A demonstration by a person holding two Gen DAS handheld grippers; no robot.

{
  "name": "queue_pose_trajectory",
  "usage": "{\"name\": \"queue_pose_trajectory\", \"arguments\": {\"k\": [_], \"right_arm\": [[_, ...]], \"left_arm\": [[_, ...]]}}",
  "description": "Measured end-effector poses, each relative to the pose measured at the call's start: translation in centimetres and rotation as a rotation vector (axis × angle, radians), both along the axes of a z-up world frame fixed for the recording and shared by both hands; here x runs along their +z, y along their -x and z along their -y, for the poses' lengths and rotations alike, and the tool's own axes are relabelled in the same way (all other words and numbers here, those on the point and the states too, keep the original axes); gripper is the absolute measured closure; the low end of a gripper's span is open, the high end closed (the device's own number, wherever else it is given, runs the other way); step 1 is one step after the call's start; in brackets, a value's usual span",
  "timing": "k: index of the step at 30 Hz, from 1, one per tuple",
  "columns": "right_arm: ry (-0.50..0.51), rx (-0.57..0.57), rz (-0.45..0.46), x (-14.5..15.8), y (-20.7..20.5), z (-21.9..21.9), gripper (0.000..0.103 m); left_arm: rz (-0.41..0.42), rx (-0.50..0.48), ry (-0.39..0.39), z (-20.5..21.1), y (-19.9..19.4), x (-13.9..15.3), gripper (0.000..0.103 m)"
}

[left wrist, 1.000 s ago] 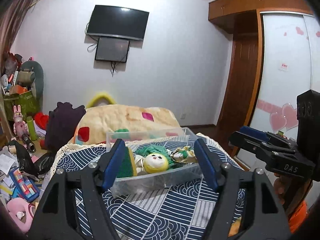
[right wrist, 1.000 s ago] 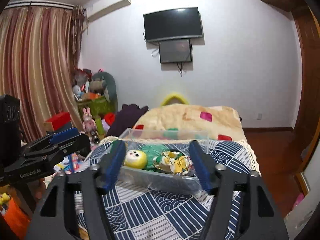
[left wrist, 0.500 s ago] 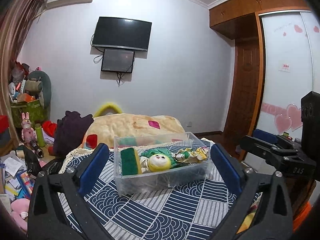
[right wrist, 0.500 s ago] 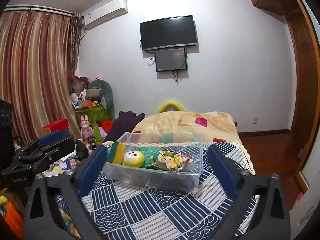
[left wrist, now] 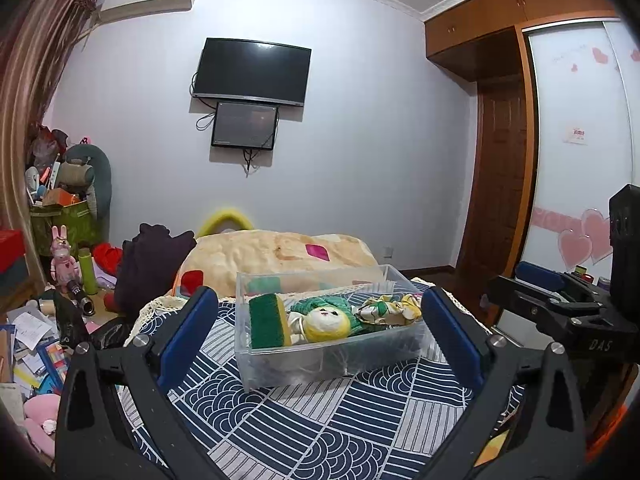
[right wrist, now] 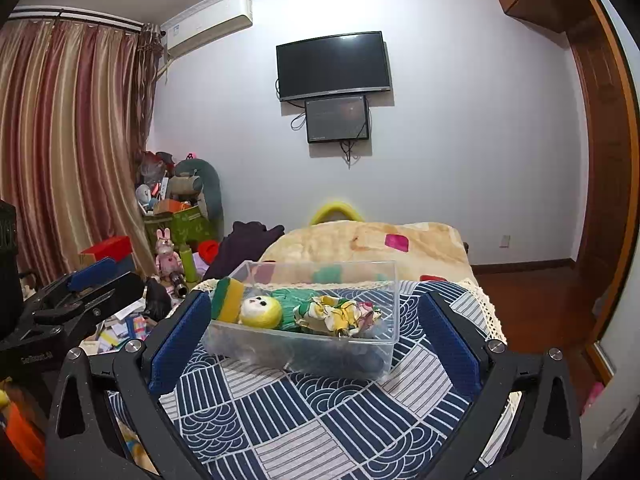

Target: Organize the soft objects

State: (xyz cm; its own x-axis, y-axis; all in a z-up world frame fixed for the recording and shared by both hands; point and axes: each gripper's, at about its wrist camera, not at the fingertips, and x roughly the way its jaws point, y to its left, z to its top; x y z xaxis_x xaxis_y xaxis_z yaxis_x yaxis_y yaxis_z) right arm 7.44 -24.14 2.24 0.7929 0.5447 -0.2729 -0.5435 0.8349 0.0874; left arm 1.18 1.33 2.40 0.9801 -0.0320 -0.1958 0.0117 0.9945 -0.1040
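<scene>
A clear plastic bin stands on a blue and white patterned cloth. Inside lie a green and yellow sponge, a doll with a yellow head and a crumpled floral cloth. My left gripper is open and empty, held back from the bin with its jaws wide on either side. My right gripper is also open and empty, back from the bin. Each gripper shows at the edge of the other's view.
A yellow patchwork blanket covers the bed behind the bin. Toys, books and boxes clutter the floor at the left. A TV hangs on the far wall. A wardrobe and door stand at the right.
Both grippers have opened wide and pulled back and up from the bin. The soft objects stay in the bin.
</scene>
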Motion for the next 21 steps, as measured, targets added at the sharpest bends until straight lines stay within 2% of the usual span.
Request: {"name": "queue_pose_trajectory", "arguments": {"k": [21], "right_arm": [[0.011,-0.005,0.015,0.28,0.23,-0.38,0.000]], "left_arm": [[0.009,-0.010,-0.003,0.45,0.23,0.16,0.000]]}}
